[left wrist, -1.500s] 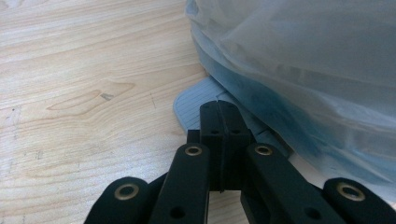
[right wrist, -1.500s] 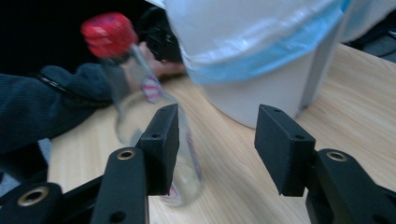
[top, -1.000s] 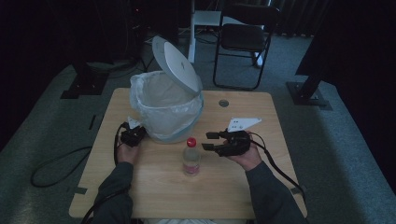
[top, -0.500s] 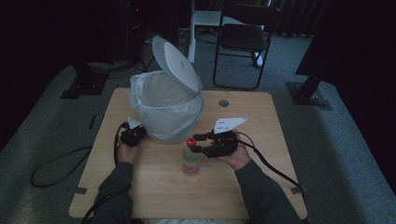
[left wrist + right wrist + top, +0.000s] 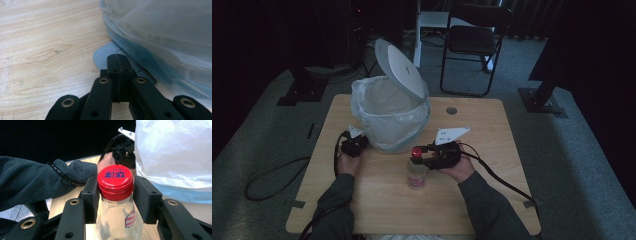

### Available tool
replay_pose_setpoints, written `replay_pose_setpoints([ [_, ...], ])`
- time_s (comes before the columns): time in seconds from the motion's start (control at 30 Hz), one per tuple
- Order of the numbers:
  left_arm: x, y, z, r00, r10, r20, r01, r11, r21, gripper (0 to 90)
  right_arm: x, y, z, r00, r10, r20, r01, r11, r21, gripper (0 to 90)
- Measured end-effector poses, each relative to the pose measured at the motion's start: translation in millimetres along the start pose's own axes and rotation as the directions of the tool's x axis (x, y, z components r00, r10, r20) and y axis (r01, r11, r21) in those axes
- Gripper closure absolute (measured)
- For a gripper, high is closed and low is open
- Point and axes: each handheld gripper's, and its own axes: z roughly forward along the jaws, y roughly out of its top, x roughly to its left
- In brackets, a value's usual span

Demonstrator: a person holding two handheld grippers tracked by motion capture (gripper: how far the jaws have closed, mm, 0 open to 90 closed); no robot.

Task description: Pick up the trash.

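Note:
A clear bottle (image 5: 416,175) with a red cap (image 5: 416,151) stands on the wooden table (image 5: 492,135), in front of a pedal bin (image 5: 389,120) lined with a white bag. The bin's lid (image 5: 402,70) is up. My right gripper (image 5: 424,155) has just been closing; its pads (image 5: 91,195) now press both sides of the red cap (image 5: 115,178). My left gripper (image 5: 357,145) is shut with nothing in it, and its tips (image 5: 117,61) sit on the bin's grey pedal (image 5: 102,56), under the bag (image 5: 160,32).
A round cable hole (image 5: 451,110) lies in the table behind the right gripper. A folding chair (image 5: 472,45) stands beyond the far edge. A black cable (image 5: 267,180) loops on the floor at the left. The person's left sleeve (image 5: 37,182) rests near the bin.
My right gripper has moved left from beside the bottle to its top, and the jaws have closed around the red cap. The left gripper and bin lid have stayed put.

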Motion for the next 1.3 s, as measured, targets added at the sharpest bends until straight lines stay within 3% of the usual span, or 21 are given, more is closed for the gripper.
replay_pose_setpoints([
  [0.13,0.0,0.0,0.0,1.0,0.0,0.0,0.0,1.0,0.0,90.0,3.8,5.1,4.8,0.9981,-0.049,0.038,0.048,0.999,0.016,60.1],
  [0.5,0.0,0.0,0.0,1.0,0.0,0.0,0.0,1.0,0.0,90.0,3.7,5.5,2.8,0.9971,-0.051,0.057,0.05,0.999,0.014,60.9],
  [0.67,0.0,0.0,0.0,1.0,0.0,-0.001,0.0,1.0,0.0,90.0,-4.1,7.9,-0.2,0.9972,-0.005,0.074,0.004,1.0,0.014,61.7],
  [0.83,0.0,0.0,0.0,1.0,0.0,-0.001,0.0,1.0,0.0,90.0,-5.6,11.6,-2.3,0.9948,-0.008,0.102,0.006,1.0,0.024,61.8],
  [1.3,-0.3,0.0,0.0,1.0,0.002,-0.003,-0.002,1.0,0.0,90.0,-10.7,50.0,-5.8,0.9903,-0.044,0.132,0.043,0.999,0.007,61.9],
])
